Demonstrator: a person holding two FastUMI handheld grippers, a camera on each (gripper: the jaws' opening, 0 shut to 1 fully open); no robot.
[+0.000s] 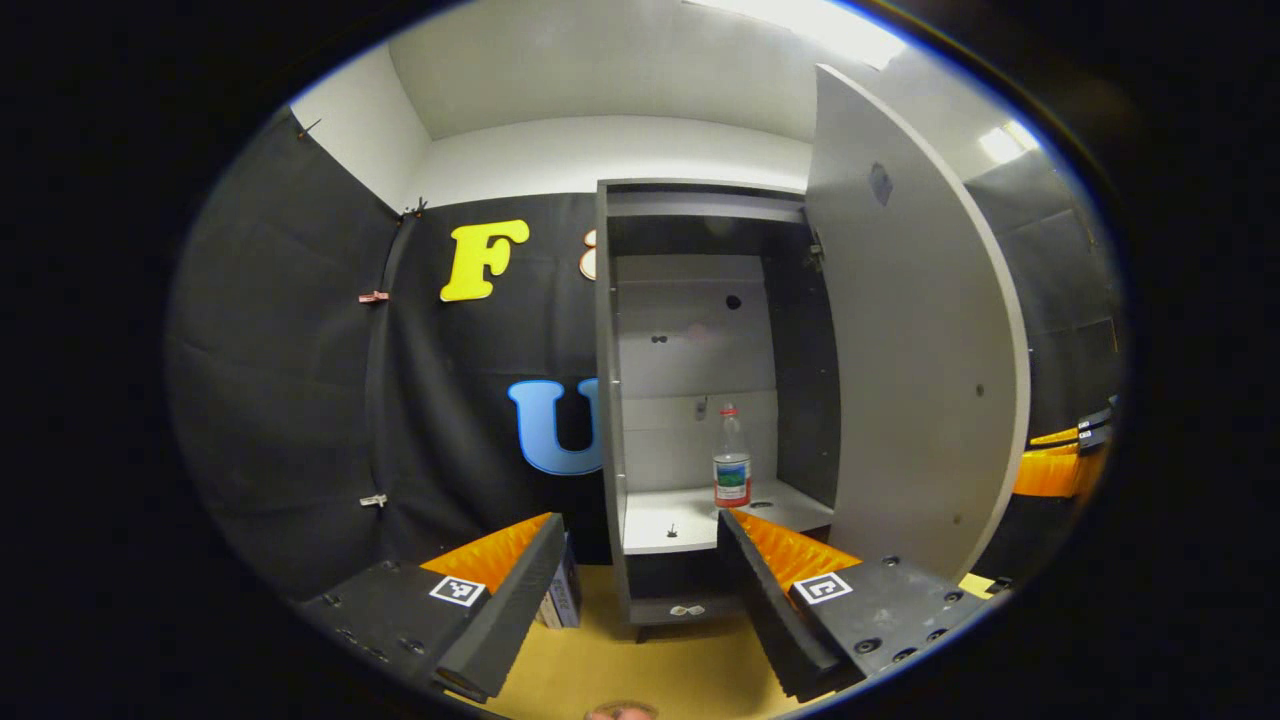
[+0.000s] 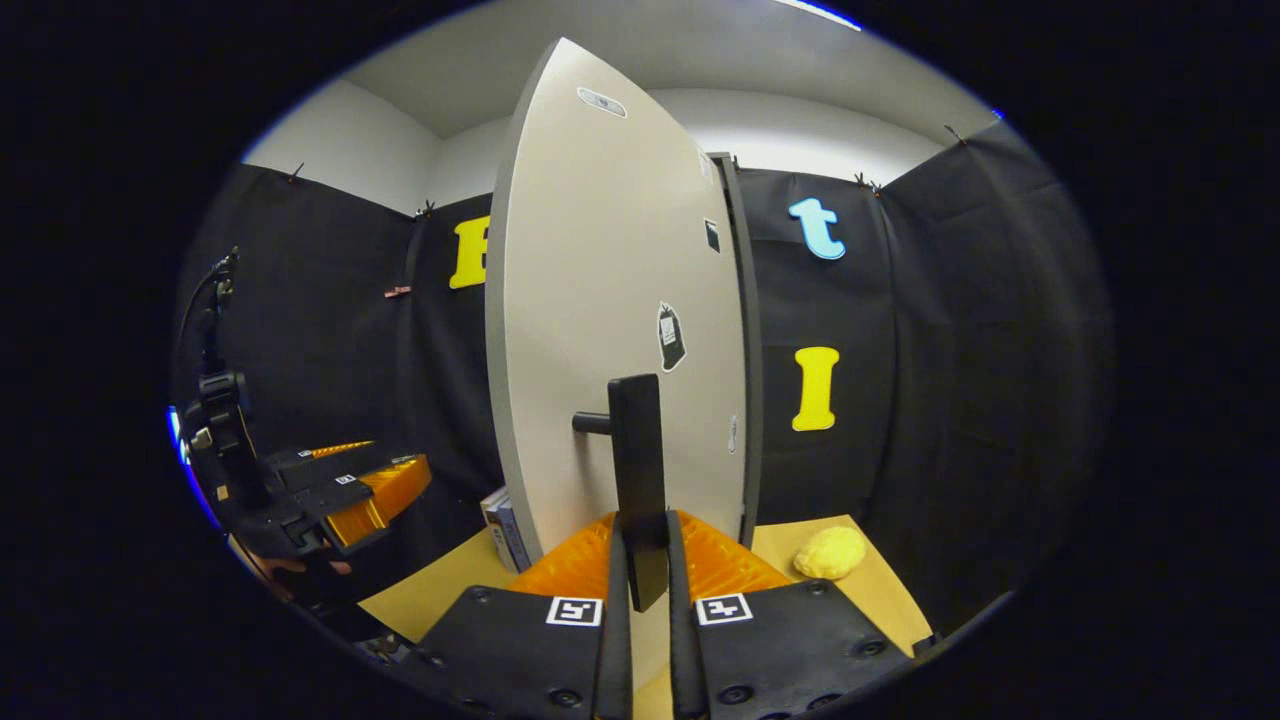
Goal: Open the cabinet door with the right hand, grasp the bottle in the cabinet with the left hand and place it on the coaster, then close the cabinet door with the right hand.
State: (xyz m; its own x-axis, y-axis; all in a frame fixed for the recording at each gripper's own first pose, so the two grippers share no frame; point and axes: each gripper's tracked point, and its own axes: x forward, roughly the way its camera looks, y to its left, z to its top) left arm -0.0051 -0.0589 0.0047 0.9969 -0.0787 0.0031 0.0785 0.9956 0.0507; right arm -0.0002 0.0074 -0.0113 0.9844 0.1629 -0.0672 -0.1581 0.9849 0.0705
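One clear bottle (image 1: 732, 462) with a red cap and a red, green and white label stands upright on the cabinet's lower shelf (image 1: 690, 522), near its right edge. The left gripper (image 1: 640, 590) is spread wide, holding nothing, before the open cabinet door (image 1: 915, 340). The right gripper view shows the door's outer face: the right gripper (image 2: 640, 575) is clamped on the handle (image 2: 637, 480).

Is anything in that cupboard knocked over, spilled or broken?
Nothing stands out. The bottle stands upright on the cabinet shelf with its cap on, no spill around it. The door hangs open, undamaged, with the right gripper closed on its handle.
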